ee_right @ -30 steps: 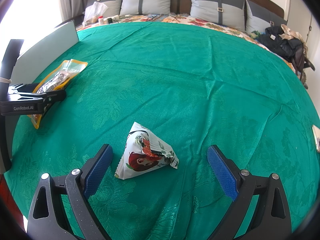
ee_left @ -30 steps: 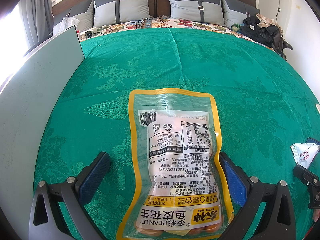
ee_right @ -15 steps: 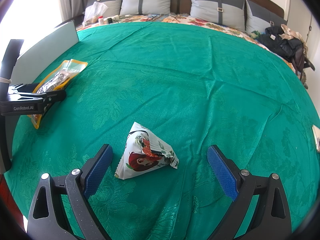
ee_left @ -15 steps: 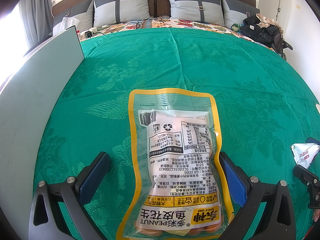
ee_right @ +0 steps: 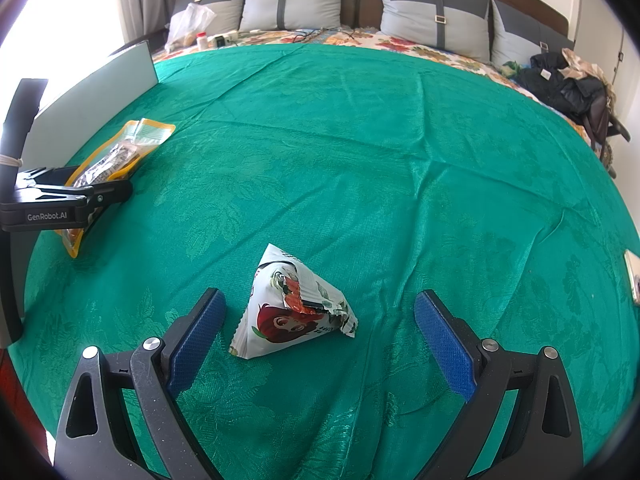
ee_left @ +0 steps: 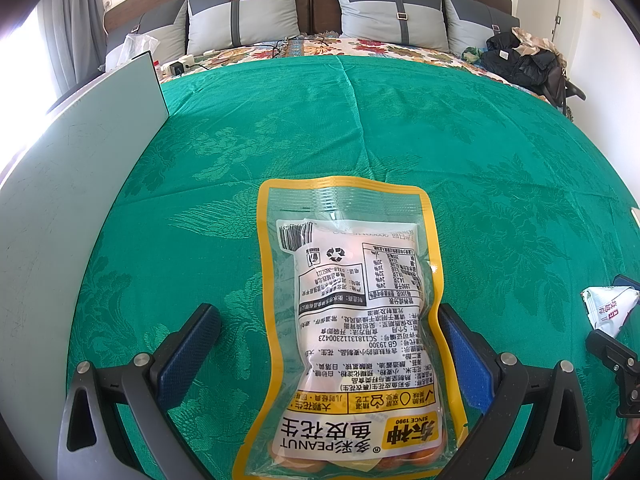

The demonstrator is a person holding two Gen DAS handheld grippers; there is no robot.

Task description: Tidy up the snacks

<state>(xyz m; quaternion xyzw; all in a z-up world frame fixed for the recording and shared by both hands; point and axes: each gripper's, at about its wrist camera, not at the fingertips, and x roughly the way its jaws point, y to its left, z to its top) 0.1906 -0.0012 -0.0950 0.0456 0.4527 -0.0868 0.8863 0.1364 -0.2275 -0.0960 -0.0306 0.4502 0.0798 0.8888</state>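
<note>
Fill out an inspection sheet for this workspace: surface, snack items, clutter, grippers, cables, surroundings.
Surface: green patterned bedspread, lightly creased, over a bed.
Job's things: yellow-edged peanut bag lying flat, back side up; white triangular snack pack standing on the bedspread.
Clutter: black clothing pile at the far right; plastic bag and small bottle by the pillows.
Grippers: left gripper open, astride the peanut bag; right gripper open, astride the triangular pack; neither is closed on anything.
Cables: dark cord and a white power strip near the pillows.
Surroundings: grey pillows, brown headboard, pale upright panel along the left, curtained window.
</note>
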